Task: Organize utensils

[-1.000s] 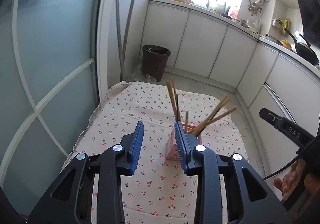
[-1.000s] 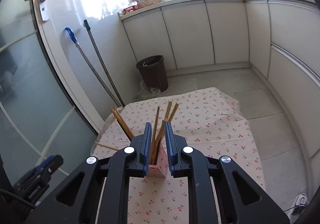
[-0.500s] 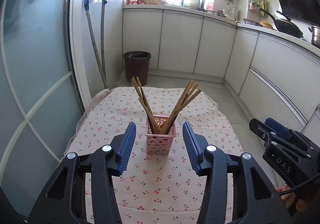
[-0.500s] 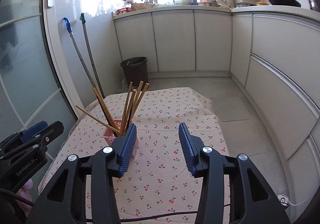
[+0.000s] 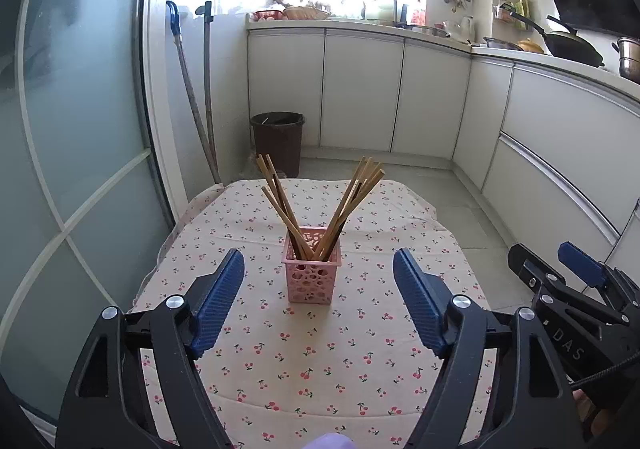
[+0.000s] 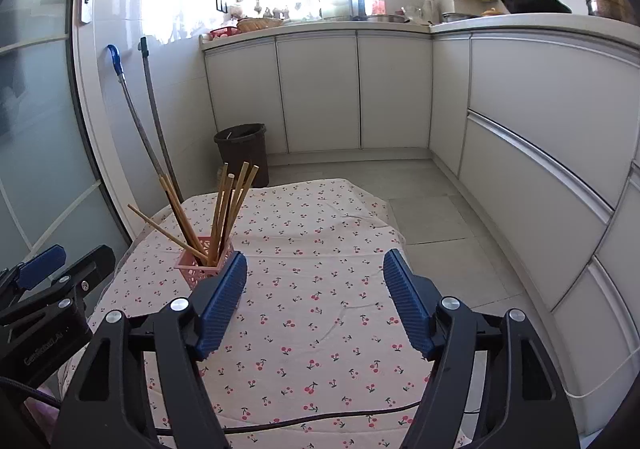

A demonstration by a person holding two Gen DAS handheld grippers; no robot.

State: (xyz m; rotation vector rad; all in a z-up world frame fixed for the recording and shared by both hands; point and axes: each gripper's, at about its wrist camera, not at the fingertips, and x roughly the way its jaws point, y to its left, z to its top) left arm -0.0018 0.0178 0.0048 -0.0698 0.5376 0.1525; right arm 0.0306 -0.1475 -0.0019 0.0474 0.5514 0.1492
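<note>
A pink perforated holder (image 5: 312, 275) stands upright on the cherry-print cloth (image 5: 320, 349). Several wooden chopsticks (image 5: 352, 205) stand in it, fanned left and right. My left gripper (image 5: 318, 281) is open and empty, drawn back from the holder, which shows between its fingers. My right gripper (image 6: 314, 281) is open and empty, to the right of the holder (image 6: 204, 267) with its chopsticks (image 6: 228, 209). The holder's right corner is hidden behind the right gripper's left finger. Each gripper shows at the edge of the other's view.
The cloth-covered table (image 6: 320, 217) ends at a glass sliding door on the left. A brown bin (image 5: 277, 141) and two mop handles (image 5: 196, 97) stand beyond it. White cabinets (image 6: 520, 121) run along the back and right. A black cable (image 6: 280, 423) lies across the cloth's near edge.
Both grippers have drawn back from the holder and opened wider. The right gripper, which was nearly closed around chopsticks in the holder, has let go and moved right. The chopsticks stay in the holder.
</note>
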